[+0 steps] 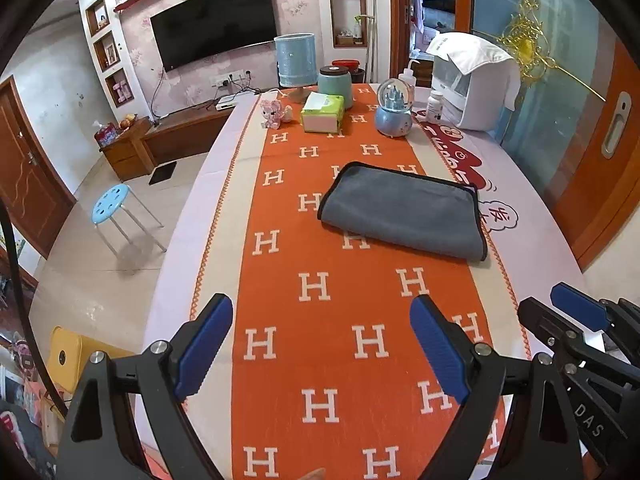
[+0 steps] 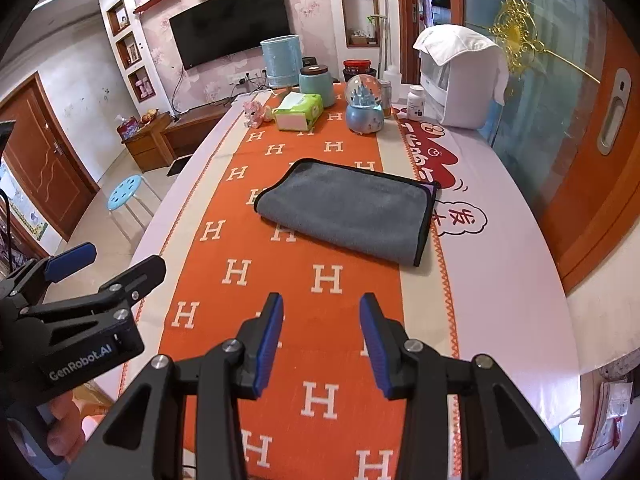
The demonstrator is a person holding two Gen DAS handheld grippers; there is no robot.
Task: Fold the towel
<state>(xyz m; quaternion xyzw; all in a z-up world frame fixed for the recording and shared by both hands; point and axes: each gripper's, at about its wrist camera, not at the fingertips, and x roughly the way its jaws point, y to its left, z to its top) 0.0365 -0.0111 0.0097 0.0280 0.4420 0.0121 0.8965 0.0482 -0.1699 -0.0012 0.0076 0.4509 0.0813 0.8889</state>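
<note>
Grey microfiber towel [image 1: 404, 212] ahead of both my grippers, already doubled, soft, floppy, light. Left gripper [image 1: 320, 344] wide open, right gripper [image 2: 322, 344] half open, both empty. I'd pinch black-trimmed corners [image 2: 420, 260], far right.

Left wrist view: sits low over the near end of the table [image 1: 532, 216], looking forward and down along its length toward the far end and the TV [image 1: 216, 20] wall. Own fingers fill the bottom of frame; right gripper [image 1: 560, 312] enters at the right edge.

Right wrist view: same height and heading, set just to the right; left gripper [image 2: 108, 264] enters at its left edge.

Shared: towel [image 1: 404, 212] [image 2: 344, 208] mid-table, well ahead of both cameras, the far-edge clutter, TV wall.
</note>
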